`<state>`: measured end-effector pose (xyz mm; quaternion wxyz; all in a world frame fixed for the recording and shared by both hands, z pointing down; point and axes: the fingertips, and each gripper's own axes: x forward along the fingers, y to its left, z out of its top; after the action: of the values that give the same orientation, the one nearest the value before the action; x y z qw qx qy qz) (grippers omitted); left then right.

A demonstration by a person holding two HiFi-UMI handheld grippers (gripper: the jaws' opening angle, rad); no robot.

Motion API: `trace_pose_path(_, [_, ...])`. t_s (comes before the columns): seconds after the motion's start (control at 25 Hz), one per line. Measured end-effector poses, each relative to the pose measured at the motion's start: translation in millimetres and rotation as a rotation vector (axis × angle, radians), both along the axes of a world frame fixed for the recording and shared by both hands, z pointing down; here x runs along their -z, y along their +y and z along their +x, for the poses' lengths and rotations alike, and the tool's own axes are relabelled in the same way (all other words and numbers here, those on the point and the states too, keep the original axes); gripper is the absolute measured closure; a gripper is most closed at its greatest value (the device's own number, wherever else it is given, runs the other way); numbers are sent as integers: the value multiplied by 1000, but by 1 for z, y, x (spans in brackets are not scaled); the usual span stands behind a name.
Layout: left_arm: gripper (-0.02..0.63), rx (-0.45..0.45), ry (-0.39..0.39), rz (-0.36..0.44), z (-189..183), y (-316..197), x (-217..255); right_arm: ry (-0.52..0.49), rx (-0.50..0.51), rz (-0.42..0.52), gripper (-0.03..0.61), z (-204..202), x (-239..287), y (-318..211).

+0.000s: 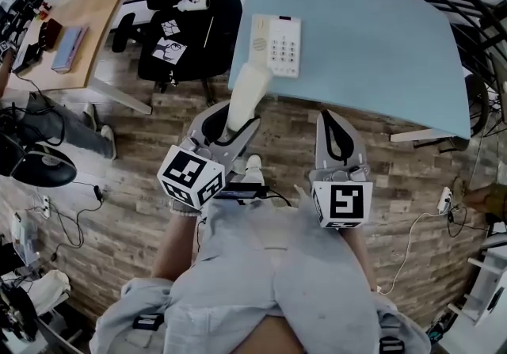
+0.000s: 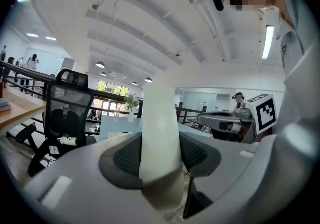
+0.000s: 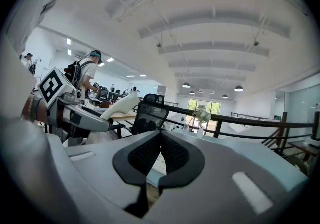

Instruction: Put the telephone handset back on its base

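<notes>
1. The left tongs (image 1: 231, 129) are clamped on the handset (image 1: 245, 91). In the left gripper view, both dark pads press against the white handset's (image 2: 160, 118) lower part, and the rest stands up clear above the left tongs (image 2: 160, 154).
2. The handset is off its base (image 1: 277, 45). From the head view, it is tilted, and its far end sits over the near edge of the blue table (image 1: 372, 51), just short of the base's left side.
3. The base lies flat on the table near that edge, keypad facing up.
4. The right tongs (image 1: 336, 132) hang over the wooden floor (image 1: 285, 119), beside the left pair and apart from the table.
5. In the right gripper view, the right tongs (image 3: 160, 140) are closed. The pads meet at their tips and nothing is between them.
6. A black office chair (image 1: 186, 20) stands left of the table.
</notes>
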<state>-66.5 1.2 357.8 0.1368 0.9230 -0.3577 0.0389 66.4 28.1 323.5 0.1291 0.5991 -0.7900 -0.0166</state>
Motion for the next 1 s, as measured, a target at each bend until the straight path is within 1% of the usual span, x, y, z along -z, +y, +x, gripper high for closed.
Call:
trace_pose_path(0.52, [397,-14,18,-7,-10,-87,1,-3,-15,2,572,-13,0,-85])
trace_pose_path(0.76, [398,-27,20,-21,-14,-108,-2,0,-29,-16,572,-17,-4,-105])
trace_pose_path(1.0, [397,-33,24,-28,-18,-115,-5,1,-38,-18,572,-21,-6,-111])
